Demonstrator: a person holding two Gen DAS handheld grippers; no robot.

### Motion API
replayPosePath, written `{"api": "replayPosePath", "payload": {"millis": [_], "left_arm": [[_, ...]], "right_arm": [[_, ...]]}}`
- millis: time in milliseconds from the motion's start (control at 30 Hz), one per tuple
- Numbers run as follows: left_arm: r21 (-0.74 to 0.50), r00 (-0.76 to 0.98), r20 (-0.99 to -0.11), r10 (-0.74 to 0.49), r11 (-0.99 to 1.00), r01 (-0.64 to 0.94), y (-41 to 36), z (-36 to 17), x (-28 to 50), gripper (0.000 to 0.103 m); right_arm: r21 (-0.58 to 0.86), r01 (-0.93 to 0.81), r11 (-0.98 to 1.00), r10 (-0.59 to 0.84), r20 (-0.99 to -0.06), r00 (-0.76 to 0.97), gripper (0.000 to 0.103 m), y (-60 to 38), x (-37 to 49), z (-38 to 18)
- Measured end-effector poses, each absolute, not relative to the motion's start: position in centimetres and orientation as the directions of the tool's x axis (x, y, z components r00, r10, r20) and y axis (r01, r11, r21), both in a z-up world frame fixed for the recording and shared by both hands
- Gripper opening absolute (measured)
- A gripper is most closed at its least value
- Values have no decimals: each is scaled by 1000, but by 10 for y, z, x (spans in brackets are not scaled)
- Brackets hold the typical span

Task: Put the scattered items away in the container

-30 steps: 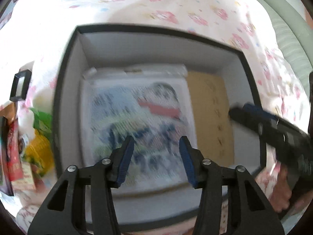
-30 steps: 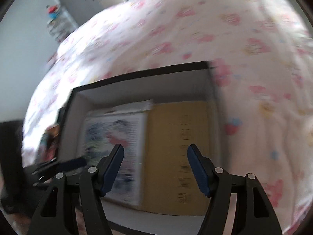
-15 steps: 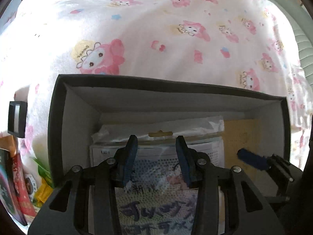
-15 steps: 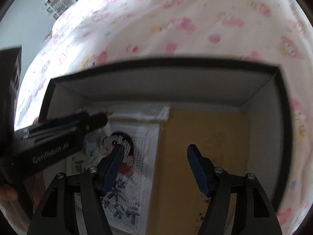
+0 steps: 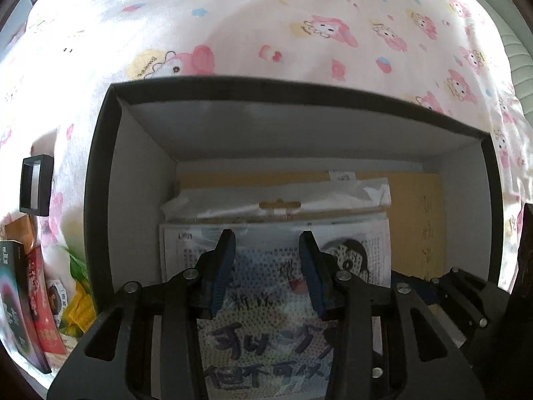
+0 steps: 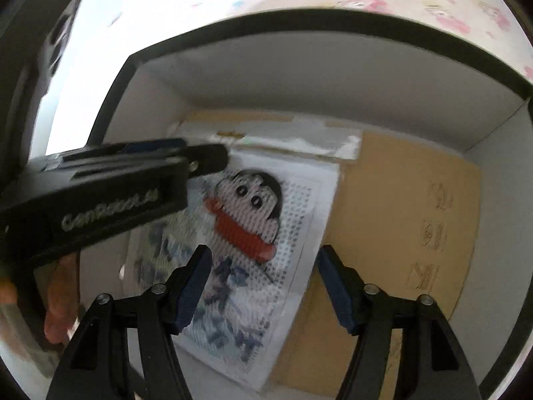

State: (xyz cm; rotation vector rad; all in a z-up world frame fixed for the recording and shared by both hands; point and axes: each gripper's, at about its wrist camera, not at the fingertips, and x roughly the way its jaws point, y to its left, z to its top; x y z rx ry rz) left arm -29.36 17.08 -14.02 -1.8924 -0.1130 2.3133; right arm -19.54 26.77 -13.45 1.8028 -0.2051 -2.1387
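A black box with grey inner walls sits on the bed. Flat on its floor lie a cartoon craft packet in clear plastic and, under it, a brown envelope. My left gripper points down inside the box just above the packet's upper part, jaws partly apart with nothing pinched. In the right wrist view the left gripper hangs over the packet's top left corner. My right gripper is open over the packet's right edge and the envelope, holding nothing.
Left of the box on the pink-patterned sheet lie a small black square frame, a red packet, a dark box and yellow-green wrappers. A hand grips the left tool. The box walls close in on both grippers.
Both grippers have sunk from above the box down into it, close over the packet. The left jaws have narrowed. The packet and envelope have stayed in place.
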Motion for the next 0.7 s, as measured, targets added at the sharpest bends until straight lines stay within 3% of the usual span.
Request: {"api": "replayPosePath", "payload": {"millis": [133,467,700], "left_arm": [[-185,-222,-955,198,-980,-78,171,-134,-281,40],[-241,-237,-933,272,-959,-151,198,-115,-213,41],[-227,-153,-950,273,-938,-262,242,-130,-186,41]], "right_arm": [[324,126,-938,-342,-925,-167,65,285,-189,-127],[185,-59,-981,-130,-852,-507,60,347,-144,-53],[195,-100,-976,-113,-838,-534,61,351,-120,-45]]}}
